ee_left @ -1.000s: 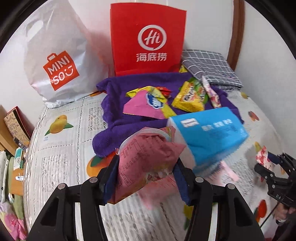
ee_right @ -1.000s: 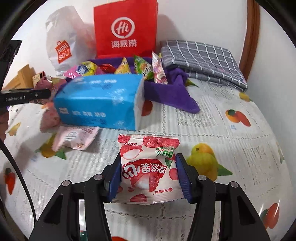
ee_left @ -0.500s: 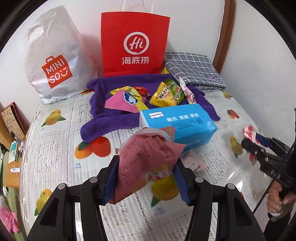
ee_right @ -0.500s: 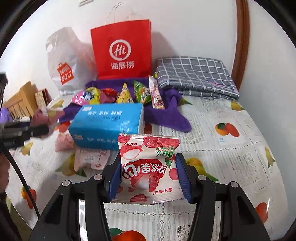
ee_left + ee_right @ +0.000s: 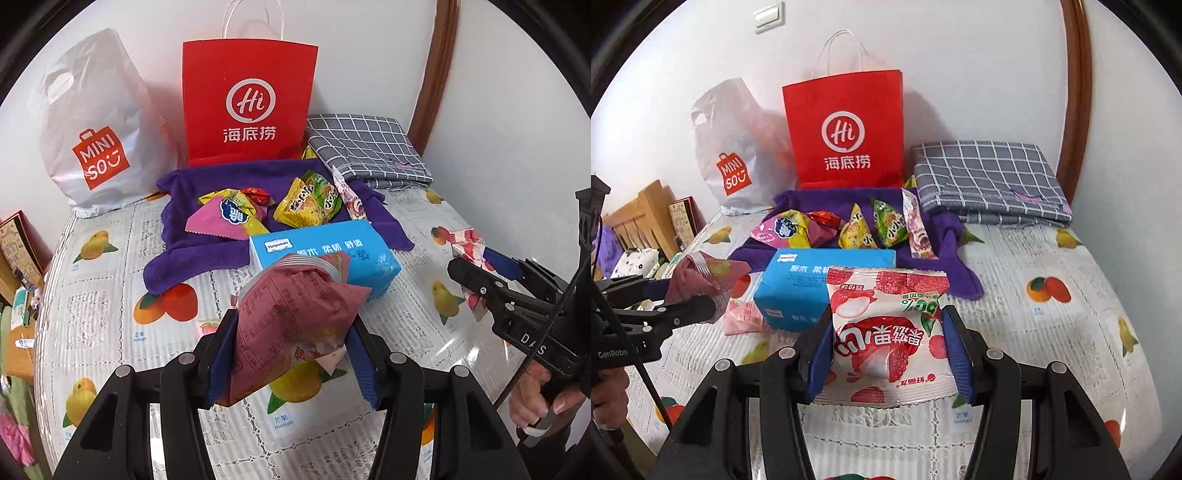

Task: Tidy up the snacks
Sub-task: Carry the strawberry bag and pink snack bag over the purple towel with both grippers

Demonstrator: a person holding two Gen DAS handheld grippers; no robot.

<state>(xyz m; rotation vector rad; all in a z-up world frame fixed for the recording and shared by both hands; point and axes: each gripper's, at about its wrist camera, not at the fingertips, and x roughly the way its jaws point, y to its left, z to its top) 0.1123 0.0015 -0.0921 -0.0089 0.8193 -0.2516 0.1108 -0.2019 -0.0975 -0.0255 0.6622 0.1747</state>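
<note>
Maroon snack bag (image 5: 295, 310) is pinched in the left gripper (image 5: 291, 354), up above the fruit-print tablecloth (image 5: 110, 306). Lychee candy packet (image 5: 886, 332) is clamped in the right gripper (image 5: 890, 358). Blue tissue pack (image 5: 328, 254) sits behind, more snacks on the purple towel (image 5: 207, 254).

Red paper bag (image 5: 249, 107), purple towel (image 5: 207, 254), grey checked cloth (image 5: 364, 147).

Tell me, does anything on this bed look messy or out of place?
Yes. One pink packet lies alone on the bedsheet beside the blue tissue pack, apart from the snacks heaped loosely on the rumpled purple towel.
</note>
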